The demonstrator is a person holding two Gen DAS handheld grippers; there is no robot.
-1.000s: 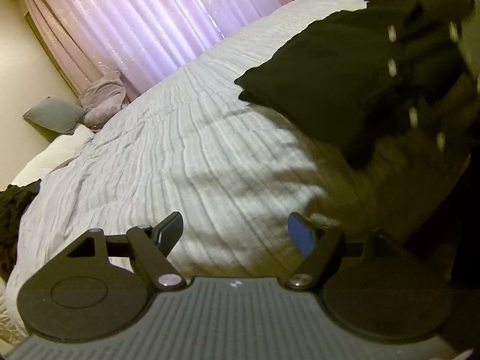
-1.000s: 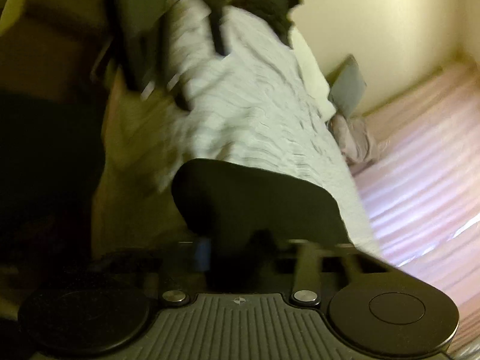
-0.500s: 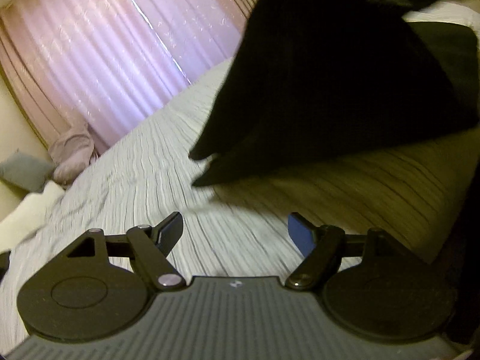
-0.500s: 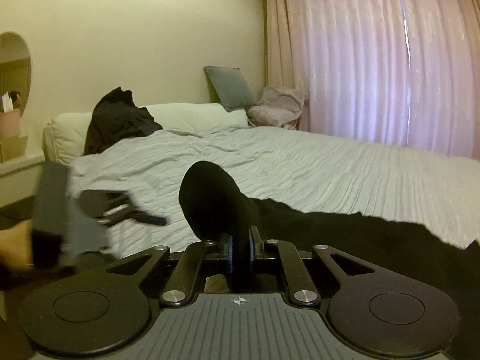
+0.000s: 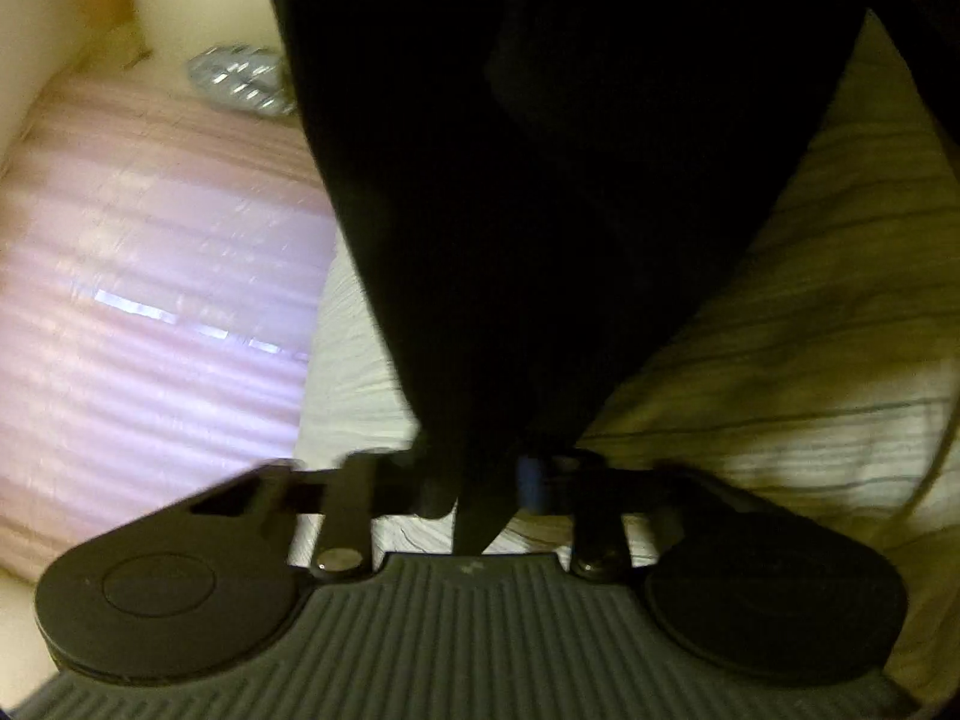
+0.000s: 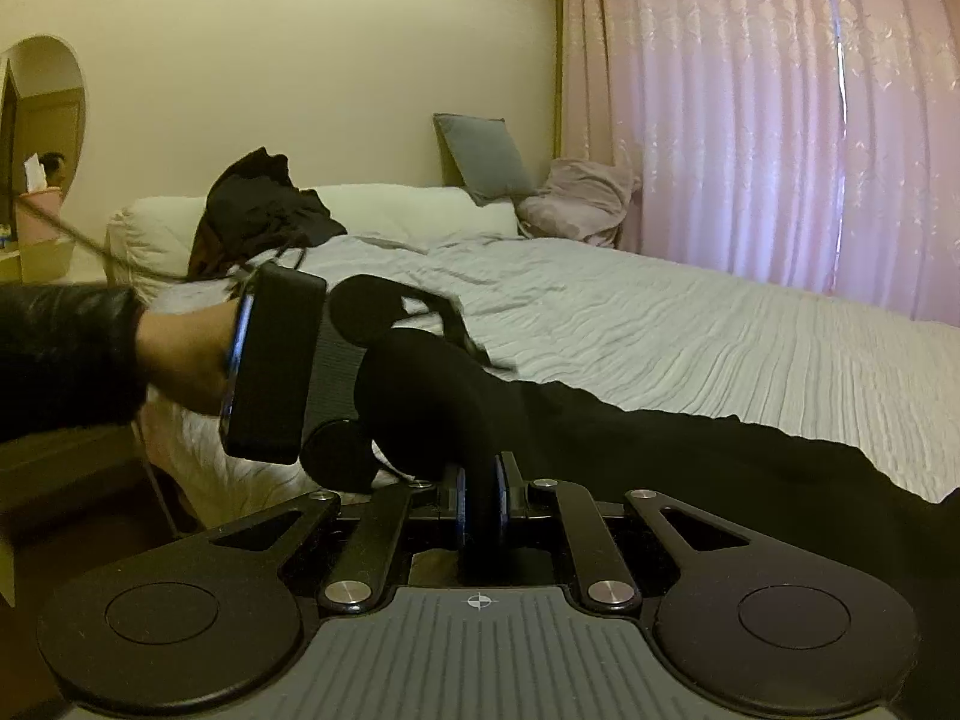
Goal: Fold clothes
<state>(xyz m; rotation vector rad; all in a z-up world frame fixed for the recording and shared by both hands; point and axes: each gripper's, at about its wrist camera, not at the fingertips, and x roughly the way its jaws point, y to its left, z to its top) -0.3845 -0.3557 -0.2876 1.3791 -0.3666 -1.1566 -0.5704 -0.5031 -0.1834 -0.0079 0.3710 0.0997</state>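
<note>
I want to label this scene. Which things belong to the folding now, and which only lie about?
In use: black garment, right gripper, left gripper, bed.
Lying about: dark clothes pile, grey cushion, pink bundle, curtain, mirror.

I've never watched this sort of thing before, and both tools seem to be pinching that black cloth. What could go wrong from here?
1. The left gripper seems to hold only a thin edge of the black fabric garment, and that view is blurred, so the cloth might slip free.
2. The right gripper pinches a bunched fold, which could leave an uneven crease.
3. The rest trails across the grey ribbed bedspread and may drag or snag when lifted.
</note>
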